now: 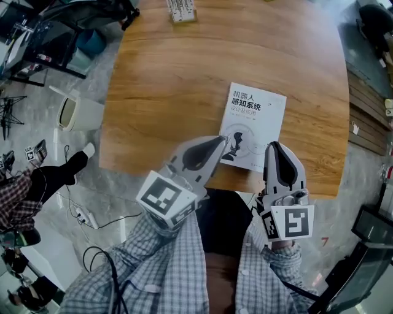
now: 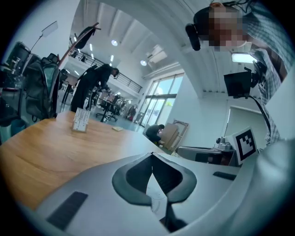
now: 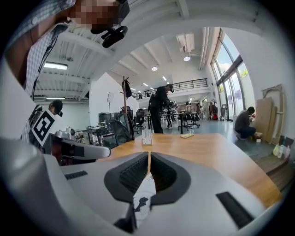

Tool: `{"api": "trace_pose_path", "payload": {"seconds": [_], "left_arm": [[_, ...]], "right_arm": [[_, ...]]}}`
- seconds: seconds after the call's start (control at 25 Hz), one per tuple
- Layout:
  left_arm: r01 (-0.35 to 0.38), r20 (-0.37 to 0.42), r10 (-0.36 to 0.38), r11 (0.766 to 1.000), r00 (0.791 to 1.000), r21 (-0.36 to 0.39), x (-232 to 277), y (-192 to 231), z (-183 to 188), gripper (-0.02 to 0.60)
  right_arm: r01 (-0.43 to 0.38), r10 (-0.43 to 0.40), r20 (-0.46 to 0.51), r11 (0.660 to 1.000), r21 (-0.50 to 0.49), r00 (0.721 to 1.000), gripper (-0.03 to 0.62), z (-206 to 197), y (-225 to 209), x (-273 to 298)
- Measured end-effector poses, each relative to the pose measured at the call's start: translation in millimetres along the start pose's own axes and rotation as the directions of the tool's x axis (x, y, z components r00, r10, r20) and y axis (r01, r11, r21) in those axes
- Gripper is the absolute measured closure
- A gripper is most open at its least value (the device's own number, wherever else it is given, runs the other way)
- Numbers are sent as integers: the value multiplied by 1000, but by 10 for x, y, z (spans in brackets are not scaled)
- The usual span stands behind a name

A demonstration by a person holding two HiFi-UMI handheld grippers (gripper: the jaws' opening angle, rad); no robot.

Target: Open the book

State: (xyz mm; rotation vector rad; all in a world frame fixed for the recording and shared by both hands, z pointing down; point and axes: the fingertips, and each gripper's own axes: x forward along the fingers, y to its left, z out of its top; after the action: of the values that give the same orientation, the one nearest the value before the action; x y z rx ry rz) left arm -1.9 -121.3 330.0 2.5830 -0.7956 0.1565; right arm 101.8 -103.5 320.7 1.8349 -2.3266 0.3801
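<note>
A white book (image 1: 253, 122) with dark print on its cover lies closed near the front edge of the wooden table (image 1: 178, 86). My left gripper (image 1: 222, 141) is shut, and its tips are over the book's near left part. The right gripper (image 1: 274, 146) is also shut, over the book's near right part. I cannot tell whether either one touches the cover. In the left gripper view the jaws (image 2: 152, 155) meet at the tip, with a strip of the book (image 2: 156, 190) showing below them. In the right gripper view the shut gripper (image 3: 149, 156) frames the cover (image 3: 142, 196) the same way.
A small white upright stand (image 1: 182, 9) sits at the table's far edge, also seen as a stand (image 2: 80, 120) in the left gripper view. A white bin (image 1: 77, 113), cables and chairs are on the floor to the left. People stand and crouch in the room beyond.
</note>
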Motion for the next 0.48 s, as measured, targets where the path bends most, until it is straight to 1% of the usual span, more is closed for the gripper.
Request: {"api": "trace_pose_path", "payload": {"seconds": [0.16, 0.28, 0.48], "left_arm": [[0, -50, -2, 999, 999, -41, 33, 90, -232, 577], [-10, -85, 6, 999, 996, -46, 86, 158, -381, 577], [-46, -139, 33, 995, 990, -89, 182, 156, -649, 577]], "right_arm": [[33, -33, -39, 999, 8, 999, 566, -195, -80, 47], [45, -43, -65, 999, 23, 997, 566, -330, -169, 80], [82, -68, -161, 993, 80, 985, 566, -652, -360, 72]]}}
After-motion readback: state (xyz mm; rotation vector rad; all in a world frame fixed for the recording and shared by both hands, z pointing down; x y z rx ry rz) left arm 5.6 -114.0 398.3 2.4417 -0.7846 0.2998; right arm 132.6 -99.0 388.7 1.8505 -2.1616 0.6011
